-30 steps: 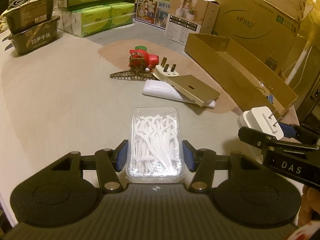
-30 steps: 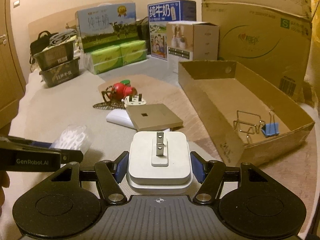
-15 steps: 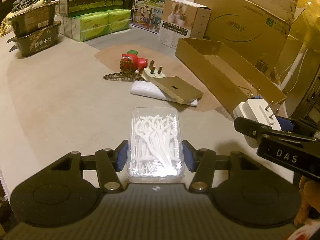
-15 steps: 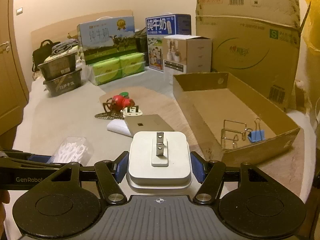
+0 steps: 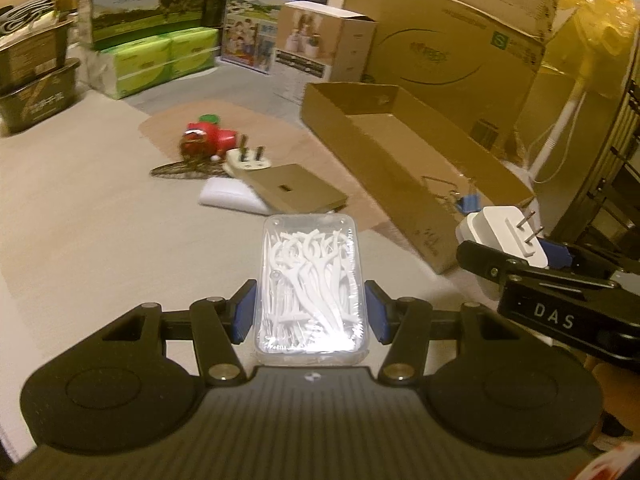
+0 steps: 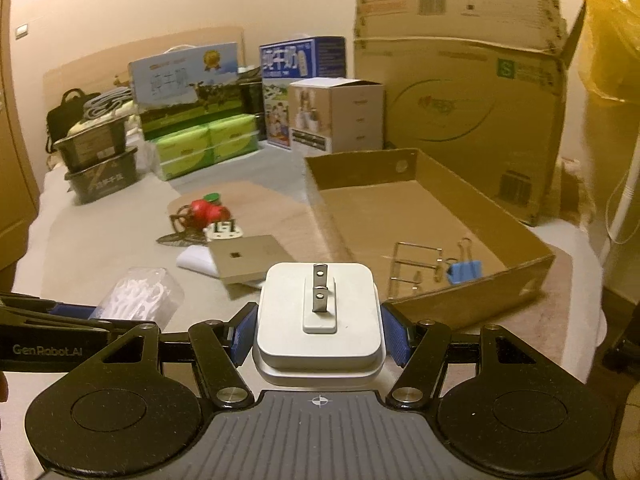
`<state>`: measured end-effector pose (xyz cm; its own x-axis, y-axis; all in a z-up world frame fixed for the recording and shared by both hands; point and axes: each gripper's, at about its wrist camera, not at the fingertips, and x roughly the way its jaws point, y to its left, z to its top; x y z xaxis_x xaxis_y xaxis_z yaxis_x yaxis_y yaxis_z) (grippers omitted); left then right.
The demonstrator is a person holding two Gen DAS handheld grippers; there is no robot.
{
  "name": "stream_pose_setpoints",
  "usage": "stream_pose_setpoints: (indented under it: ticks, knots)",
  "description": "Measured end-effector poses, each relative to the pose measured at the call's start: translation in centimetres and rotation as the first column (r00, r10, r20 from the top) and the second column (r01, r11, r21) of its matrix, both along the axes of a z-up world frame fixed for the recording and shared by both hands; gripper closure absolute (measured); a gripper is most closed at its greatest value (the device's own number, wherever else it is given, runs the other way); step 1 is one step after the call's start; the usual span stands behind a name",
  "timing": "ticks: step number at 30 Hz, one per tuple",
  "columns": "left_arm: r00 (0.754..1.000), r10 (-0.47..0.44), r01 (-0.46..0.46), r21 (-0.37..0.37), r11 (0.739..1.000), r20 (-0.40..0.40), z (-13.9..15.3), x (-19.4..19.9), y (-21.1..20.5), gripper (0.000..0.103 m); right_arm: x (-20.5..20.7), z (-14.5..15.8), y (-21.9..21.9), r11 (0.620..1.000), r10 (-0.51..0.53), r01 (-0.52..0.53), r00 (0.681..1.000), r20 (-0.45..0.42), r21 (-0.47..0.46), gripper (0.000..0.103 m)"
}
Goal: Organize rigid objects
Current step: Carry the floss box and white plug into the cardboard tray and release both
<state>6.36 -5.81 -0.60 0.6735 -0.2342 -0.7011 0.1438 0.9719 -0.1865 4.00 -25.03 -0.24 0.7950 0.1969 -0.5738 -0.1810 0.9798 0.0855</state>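
My left gripper (image 5: 310,312) is shut on a clear box of white floss picks (image 5: 310,288), held above the grey surface. My right gripper (image 6: 318,330) is shut on a white two-prong charger (image 6: 318,304), prongs facing forward; it also shows in the left wrist view (image 5: 504,236). The floss box shows at the left of the right wrist view (image 6: 138,294). A shallow open cardboard tray (image 6: 532,240) lies ahead to the right, holding a wire rack (image 6: 414,264) and a blue binder clip (image 6: 464,270).
A pile lies ahead on the surface: a red toy (image 6: 208,210), a three-pin plug (image 6: 226,230), a tan flat box (image 6: 248,258) on a white pad (image 6: 194,258). Milk cartons, green tissue packs (image 6: 206,146) and big cardboard boxes (image 6: 472,92) line the back.
Both grippers have risen and moved forward toward the cardboard tray with their loads; the tray and pile now sit lower and nearer in both views.
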Motion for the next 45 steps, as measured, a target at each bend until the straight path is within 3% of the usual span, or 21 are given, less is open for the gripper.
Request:
stream_pose_setpoints:
  ticks: [14, 27, 45]
  knots:
    - [0.994, -0.111, 0.112, -0.030, 0.993, 0.020, 1.4, 3.1, -6.2, 0.051, 2.1, 0.9, -6.0, 0.997, -0.074, 0.074, 0.997, 0.019, -0.017, 0.039]
    - [0.991, -0.130, 0.131, -0.046, 0.990, 0.031, 2.3, 6.4, -9.5, 0.051, 5.2, 1.4, -9.6, 0.997, -0.069, 0.070, 0.997, 0.029, -0.038, 0.039]
    - [0.993, -0.109, 0.110, -0.032, 0.993, 0.036, 1.8, 15.3, -13.2, 0.051, 15.1, 1.0, -13.3, 1.000, 0.000, 0.000, 1.000, -0.006, -0.011, 0.039]
